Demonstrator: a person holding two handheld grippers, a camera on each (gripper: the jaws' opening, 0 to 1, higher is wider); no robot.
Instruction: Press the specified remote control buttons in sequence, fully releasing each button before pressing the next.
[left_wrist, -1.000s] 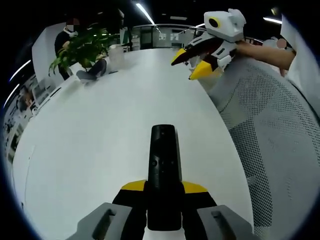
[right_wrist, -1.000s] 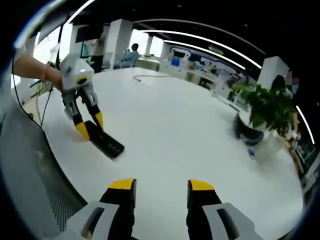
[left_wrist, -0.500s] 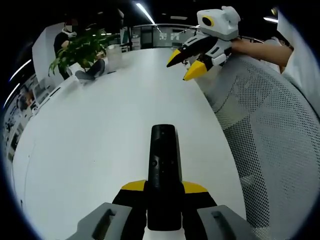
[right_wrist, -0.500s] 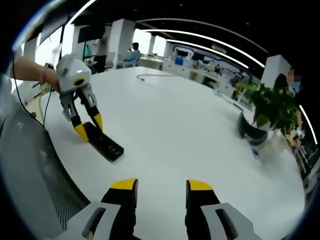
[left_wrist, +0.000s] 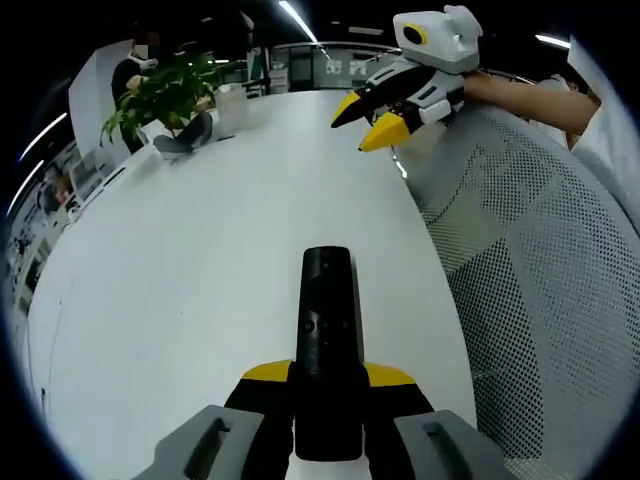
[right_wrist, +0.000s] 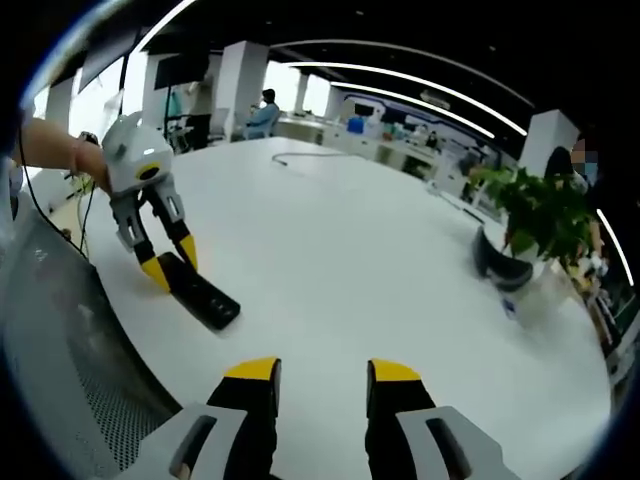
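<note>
One end of the remote (left_wrist: 327, 350) sits hidden between the left gripper (left_wrist: 328, 385) jaws.

1. The left gripper (left_wrist: 328, 385) reaches forward and low, its yellow-tipped jaws clamped on either side of the near end of the black remote (left_wrist: 328, 340)
2. In the right gripper view the left gripper (right_wrist: 166, 265) points down at a slant, with a hand (right_wrist: 92, 163) gripping its rear
3. The right gripper (right_wrist: 318, 375) has its jaws parted with nothing between them
4. In the left gripper view the right gripper (left_wrist: 372, 122) is raised in the air, jaws apart, a bare forearm (left_wrist: 520, 92) behind it
</note>
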